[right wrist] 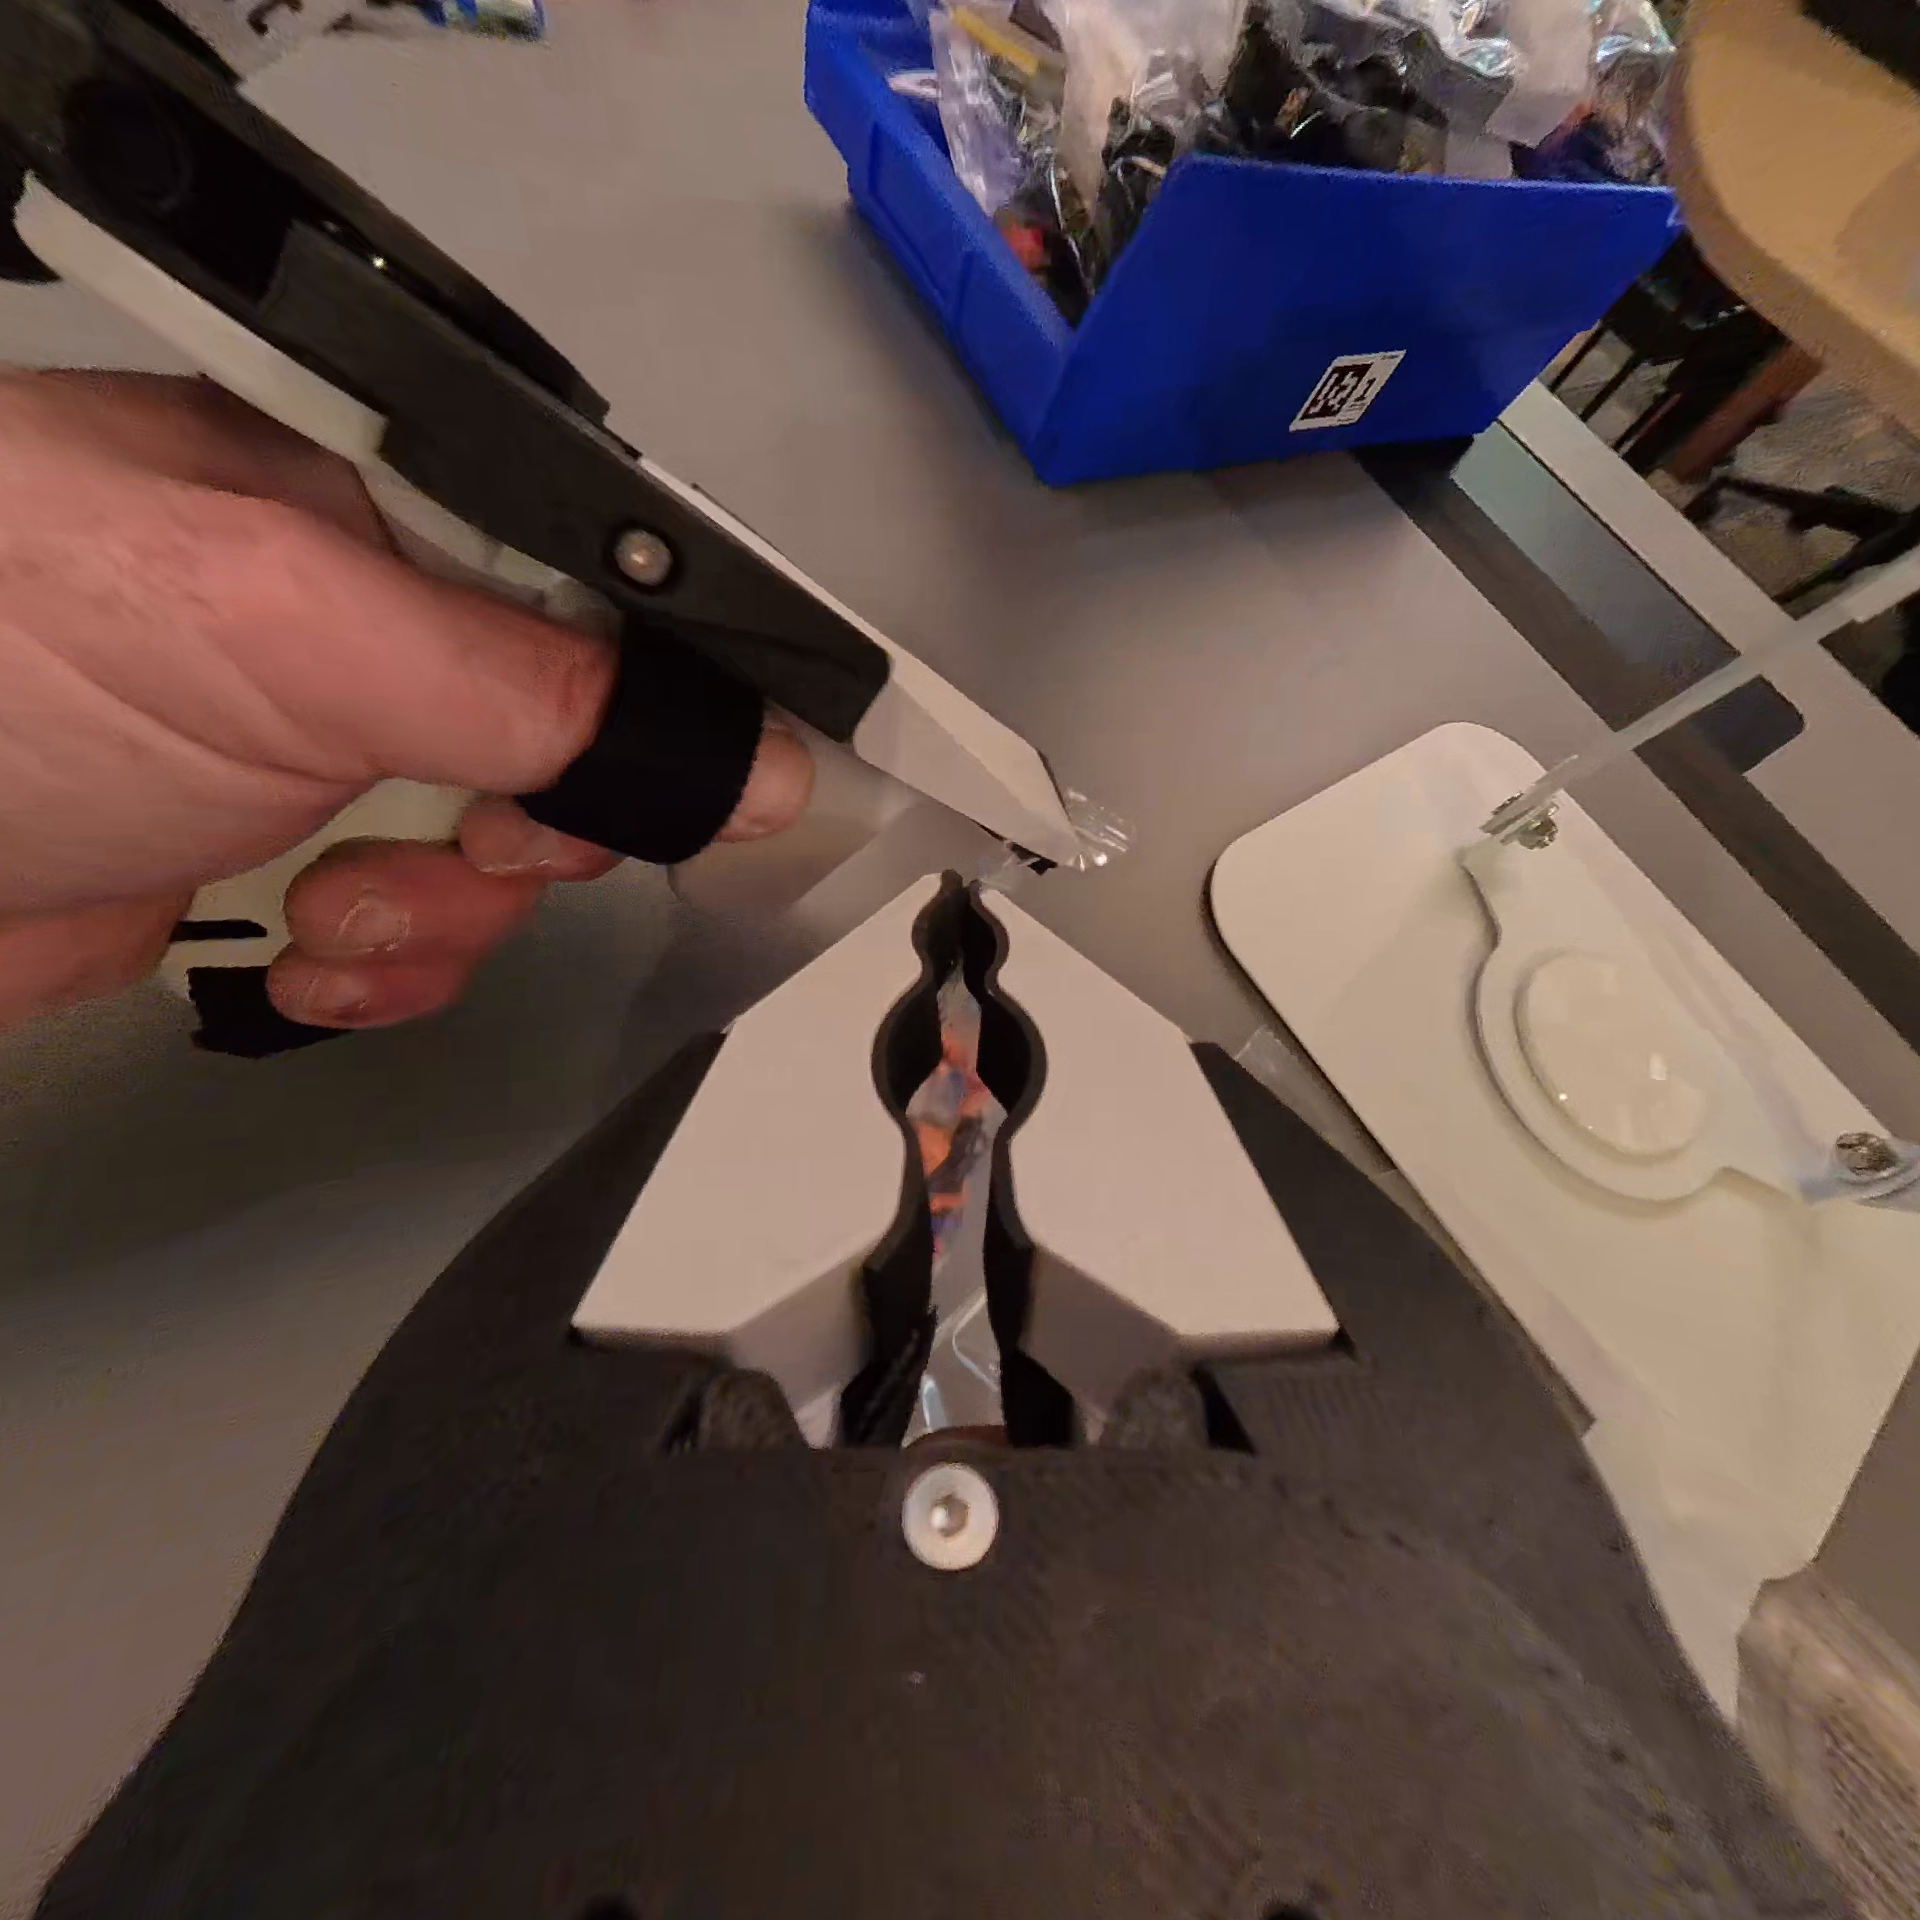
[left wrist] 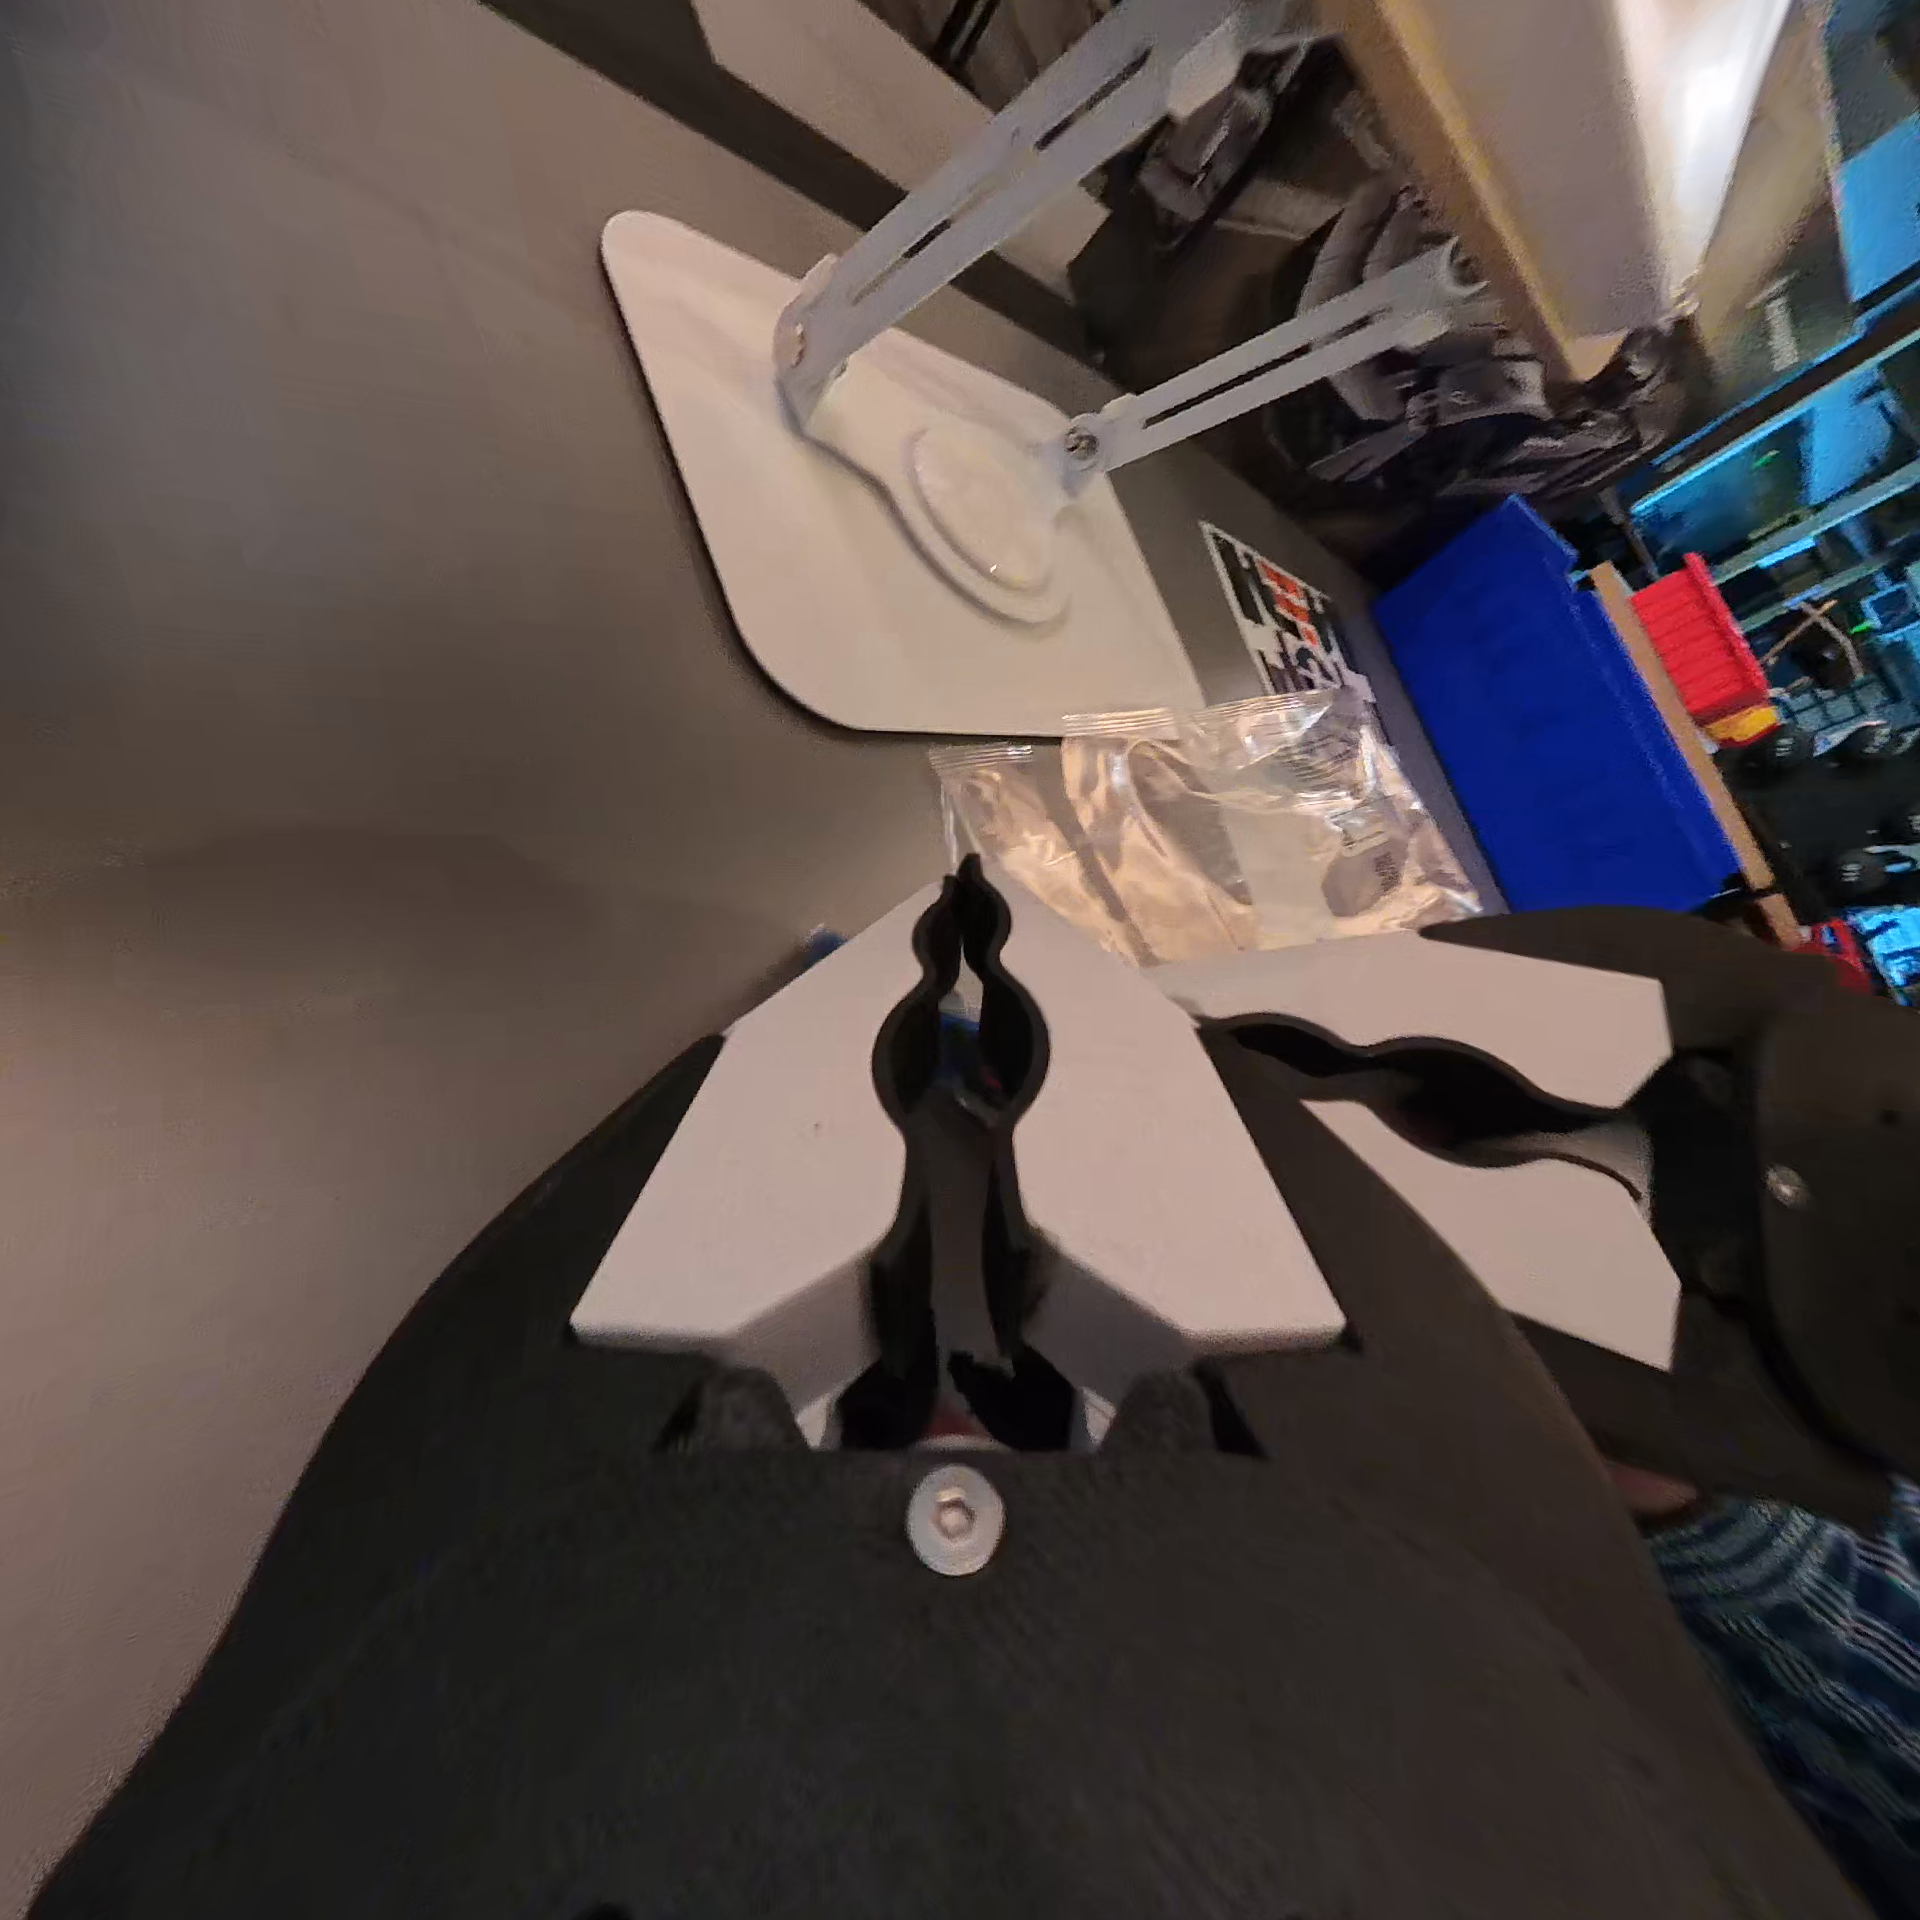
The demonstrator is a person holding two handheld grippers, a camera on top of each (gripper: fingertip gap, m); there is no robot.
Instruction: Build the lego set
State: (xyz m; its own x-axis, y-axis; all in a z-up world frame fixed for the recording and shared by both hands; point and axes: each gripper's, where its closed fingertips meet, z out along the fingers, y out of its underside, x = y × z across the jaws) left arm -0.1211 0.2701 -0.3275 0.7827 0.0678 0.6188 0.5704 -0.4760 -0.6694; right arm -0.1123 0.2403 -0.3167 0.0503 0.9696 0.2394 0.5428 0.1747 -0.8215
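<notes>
My right gripper (right wrist: 954, 896) is shut on a small clear plastic bag of lego pieces (right wrist: 961, 1101). Orange and blue pieces show through the gap between its fingers. My left gripper (right wrist: 1049, 847) comes in from the left, held by a hand (right wrist: 260, 675), and its tip pinches a corner of the same clear bag (right wrist: 1096, 836) just beyond my right tip. In the left wrist view my left gripper (left wrist: 966, 894) is shut, with blue and red bits showing in its gap. The right gripper (left wrist: 1226, 1029) lies close on its right.
A blue bin (right wrist: 1299, 312) full of bagged pieces stands on the grey table's far side and also shows in the left wrist view (left wrist: 1538, 727). A white stand base (right wrist: 1558, 1143) sits to the right. Crumpled clear bags (left wrist: 1195, 821) and a printed sheet (left wrist: 1278, 613) lie beside it. Both grippers' tips are close together, under 4 cm apart.
</notes>
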